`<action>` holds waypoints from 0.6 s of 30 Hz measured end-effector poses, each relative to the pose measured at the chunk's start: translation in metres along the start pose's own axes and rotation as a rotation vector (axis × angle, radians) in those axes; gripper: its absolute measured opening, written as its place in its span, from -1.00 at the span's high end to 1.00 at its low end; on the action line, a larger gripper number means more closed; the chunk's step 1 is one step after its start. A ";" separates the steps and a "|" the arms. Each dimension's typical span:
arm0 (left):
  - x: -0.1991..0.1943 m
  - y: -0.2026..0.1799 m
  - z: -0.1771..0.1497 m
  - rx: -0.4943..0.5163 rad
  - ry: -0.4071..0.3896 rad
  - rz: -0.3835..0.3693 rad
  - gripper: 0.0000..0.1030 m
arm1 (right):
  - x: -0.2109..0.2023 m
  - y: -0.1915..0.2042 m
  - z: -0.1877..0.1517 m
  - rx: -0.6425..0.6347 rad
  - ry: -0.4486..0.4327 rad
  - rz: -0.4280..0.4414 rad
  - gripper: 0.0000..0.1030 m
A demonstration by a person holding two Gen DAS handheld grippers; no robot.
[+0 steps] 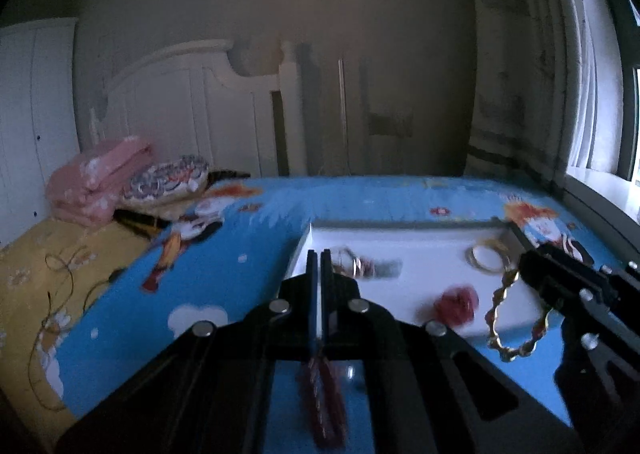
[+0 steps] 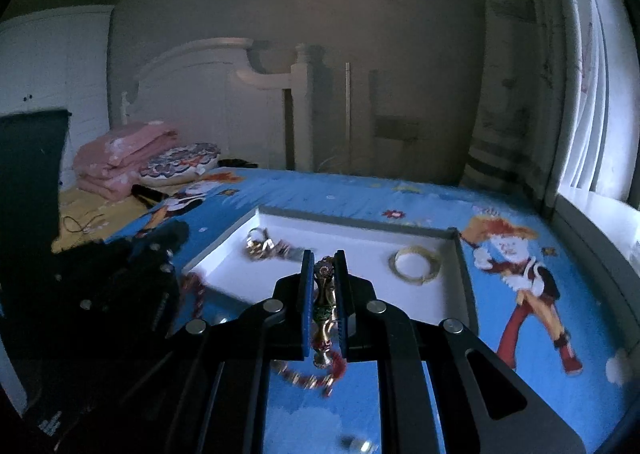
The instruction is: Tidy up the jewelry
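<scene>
A white tray (image 1: pixel 420 242) lies on the blue cartoon sheet and shows in the right wrist view too (image 2: pixel 352 230). In it are gold bangles (image 1: pixel 486 256) (image 2: pixel 416 264), a heap of gold rings (image 1: pixel 356 266) (image 2: pixel 266 248) and a red item (image 1: pixel 458 304). My left gripper (image 1: pixel 319 258) is shut on a dark red beaded strand (image 1: pixel 326 398) that hangs below the fingers. My right gripper (image 2: pixel 323 258), also in the left wrist view (image 1: pixel 528 266), is shut on a gold and red bracelet (image 2: pixel 324 294) (image 1: pixel 508 318), held above the tray's near edge.
A folded pink blanket (image 1: pixel 96 182) and a patterned pillow (image 1: pixel 168 178) lie at the far left of the bed. A white headboard (image 1: pixel 192 94) stands behind. A window and sill (image 1: pixel 600 174) run along the right. A yellow sheet (image 1: pixel 48 274) with cords lies left.
</scene>
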State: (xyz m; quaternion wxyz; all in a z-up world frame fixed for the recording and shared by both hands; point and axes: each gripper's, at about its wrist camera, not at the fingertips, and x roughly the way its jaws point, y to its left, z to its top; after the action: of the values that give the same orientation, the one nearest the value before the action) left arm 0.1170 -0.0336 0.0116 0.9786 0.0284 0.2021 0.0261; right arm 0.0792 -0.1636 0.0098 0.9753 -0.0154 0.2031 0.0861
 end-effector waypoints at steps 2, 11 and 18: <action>0.008 0.000 0.012 -0.016 0.008 -0.014 0.97 | 0.009 -0.005 0.008 0.008 0.004 -0.010 0.78; 0.019 0.052 0.001 -0.114 0.113 -0.034 0.48 | 0.005 -0.018 0.010 0.063 0.002 -0.004 0.78; -0.007 0.056 -0.055 -0.015 0.139 -0.126 0.10 | -0.012 -0.006 -0.027 0.084 0.050 0.056 0.78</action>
State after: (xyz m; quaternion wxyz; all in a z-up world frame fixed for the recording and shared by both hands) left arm 0.0859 0.0242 -0.0326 0.9621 0.0066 0.2708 -0.0321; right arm 0.0589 -0.1729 -0.0101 0.9668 0.0292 0.2313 0.1045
